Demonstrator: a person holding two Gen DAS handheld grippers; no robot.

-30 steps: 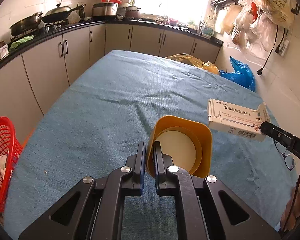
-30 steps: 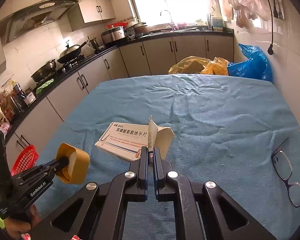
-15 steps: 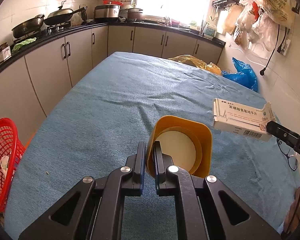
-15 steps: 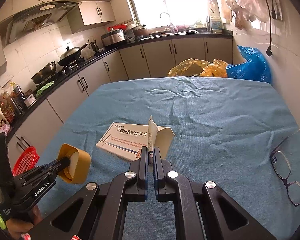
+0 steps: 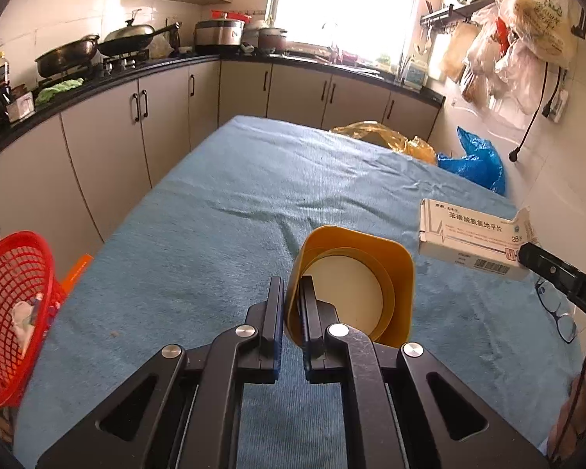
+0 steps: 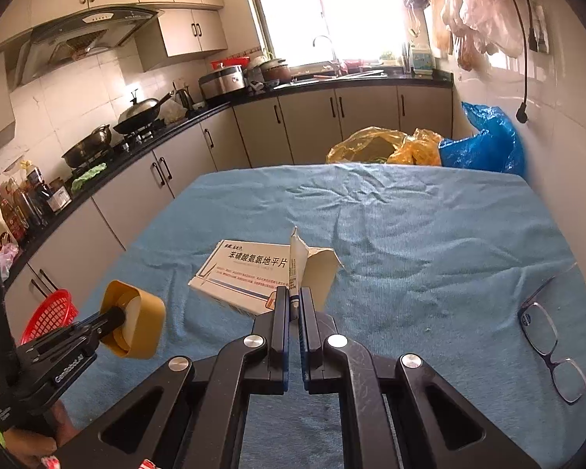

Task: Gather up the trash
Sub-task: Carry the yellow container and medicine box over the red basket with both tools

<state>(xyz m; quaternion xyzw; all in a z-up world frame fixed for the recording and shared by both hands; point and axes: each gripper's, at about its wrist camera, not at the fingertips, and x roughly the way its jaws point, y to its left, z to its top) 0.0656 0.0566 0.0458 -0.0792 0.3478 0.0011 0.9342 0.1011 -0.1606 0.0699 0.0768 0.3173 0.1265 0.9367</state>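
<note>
the left gripper [image 5: 292, 312] had its fingers [image 5: 274, 312] pinched on the thin wall of a squashed yellow paper cup with a pale round inside [image 5: 355, 289]; one finger sat outside the wall, the other inside the mouth, and the cup's body bulged out to the right of the fingers, held clear above the desk covered in blue cloth [image 5: 222, 211]. in the right wrist view the same cup [image 6: 134, 324] hung at the tip of the left gripper [image 6: 115, 322], low and to the left of the right fingers.

the right gripper [image 6: 292, 306] had its fingers [image 6: 306, 308] pressed together on the opened end flap of a flat white cardboard medicine box with blue printing [image 6: 242, 277]. the box stretched away from the fingers to the left and ahead, lifted off the cloth, with its torn brown flap just right of the fingertips. in the left wrist view the box [image 5: 468, 240] showed to the right of the cup, apart from it, gripped at its right end by the right gripper [image 5: 527, 252].

a red plastic mesh basket [image 5: 8, 312] with some scraps inside stood beyond the desk's left edge, well to the left of the left fingers. a pair of dark-framed glasses [image 6: 551, 344] lay on the cloth to the right of the right fingers.
</note>
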